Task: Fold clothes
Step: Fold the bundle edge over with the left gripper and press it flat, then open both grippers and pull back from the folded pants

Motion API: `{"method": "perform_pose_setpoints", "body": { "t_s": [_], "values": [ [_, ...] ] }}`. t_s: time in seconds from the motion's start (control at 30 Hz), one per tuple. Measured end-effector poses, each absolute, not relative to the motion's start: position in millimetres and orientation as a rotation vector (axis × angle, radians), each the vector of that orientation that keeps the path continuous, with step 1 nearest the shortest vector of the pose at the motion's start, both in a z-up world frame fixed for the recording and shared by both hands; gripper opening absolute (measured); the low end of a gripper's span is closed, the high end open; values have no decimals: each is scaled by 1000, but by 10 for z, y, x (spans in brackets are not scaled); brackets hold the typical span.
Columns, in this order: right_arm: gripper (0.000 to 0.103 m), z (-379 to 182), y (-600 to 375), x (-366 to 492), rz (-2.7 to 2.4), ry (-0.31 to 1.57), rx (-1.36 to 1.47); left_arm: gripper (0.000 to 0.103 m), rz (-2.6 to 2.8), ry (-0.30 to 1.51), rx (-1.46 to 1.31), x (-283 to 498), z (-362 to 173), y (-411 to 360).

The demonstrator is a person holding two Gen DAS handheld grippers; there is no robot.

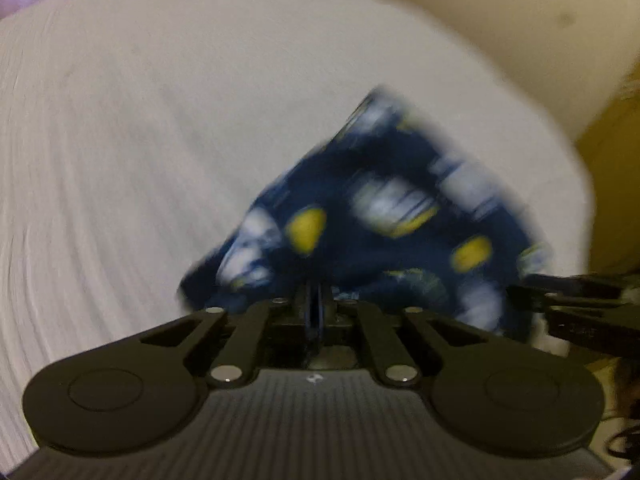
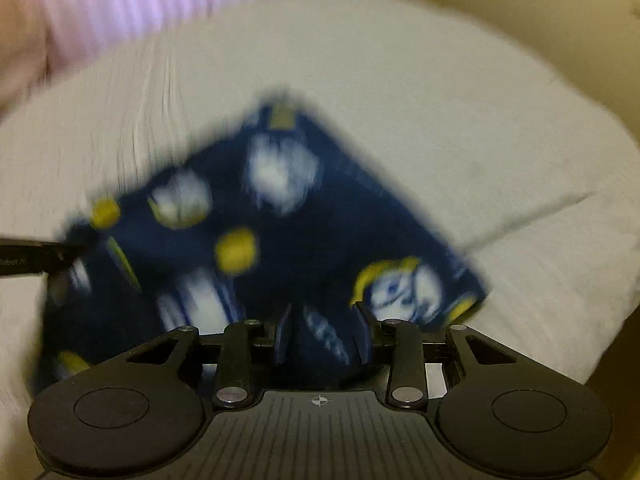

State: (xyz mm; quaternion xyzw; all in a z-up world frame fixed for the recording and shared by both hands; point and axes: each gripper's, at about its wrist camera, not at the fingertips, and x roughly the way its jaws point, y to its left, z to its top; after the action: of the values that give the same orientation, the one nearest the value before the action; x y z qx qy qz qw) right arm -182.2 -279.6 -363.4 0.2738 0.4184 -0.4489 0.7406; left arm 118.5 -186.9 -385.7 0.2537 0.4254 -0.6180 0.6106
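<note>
Navy printed garment (image 2: 256, 240) held between both grippers above the white bed (image 2: 440, 120). Left gripper (image 1: 318, 304) jaws pressed together on one edge; right gripper (image 2: 322, 340) pinches a thicker bunch (probably spreading it taut for folding).

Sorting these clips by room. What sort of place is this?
Probably a bedroom: a white bed sheet covers a soft surface, pink curtains hang behind it, and a navy patterned garment is being folded on it.
</note>
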Motion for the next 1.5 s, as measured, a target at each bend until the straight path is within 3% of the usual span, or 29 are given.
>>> {"method": "perform_pose_setpoints", "body": {
  "t_s": [0.23, 0.43, 0.5, 0.53, 0.57, 0.63, 0.7, 0.77, 0.83, 1.03, 1.5],
  "values": [
    [35, -3372, -2824, -1939, -785, 910, 512, 2, -1277, 977, 399, 997, -3348, -1581],
    [38, -3576, -2994, -2068, -508, 1006, 507, 2, -954, 1035, 448, 385, -3538, -1530],
    [53, -3398, -3085, -2190, -427, 973, 528, 3, -863, 1031, 411, 184, -3342, -1451],
    [75, -3296, -3123, -2274, -395, 954, 531, 3, -818, 1029, 393, 83, -3245, -1411],
    [80, -3173, -3150, -2394, -380, 938, 521, 5, -776, 1042, 387, -39, -3132, -1358],
    [80, -2963, -3168, -2638, -351, 937, 504, 7, -714, 1067, 380, -313, -2899, -1234],
    [80, -2797, -3206, -2877, -340, 957, 500, 14, -683, 1083, 376, -571, -2682, -1090],
    [80, -2689, -3235, -3066, -352, 992, 508, 29, -649, 1097, 368, -812, -2490, -975],
    [80, -2580, -3279, -3260, -358, 1021, 514, 32, -632, 1095, 355, -1065, -2333, -877],
    [80, -2265, -3248, -3516, -348, 1022, 477, 39, -617, 1071, 363, -1556, -2037, -775],
    [80, -1950, -3128, -3768, -328, 1010, 460, 53, -585, 996, 334, -1790, -1655, -684]
  ]
}}
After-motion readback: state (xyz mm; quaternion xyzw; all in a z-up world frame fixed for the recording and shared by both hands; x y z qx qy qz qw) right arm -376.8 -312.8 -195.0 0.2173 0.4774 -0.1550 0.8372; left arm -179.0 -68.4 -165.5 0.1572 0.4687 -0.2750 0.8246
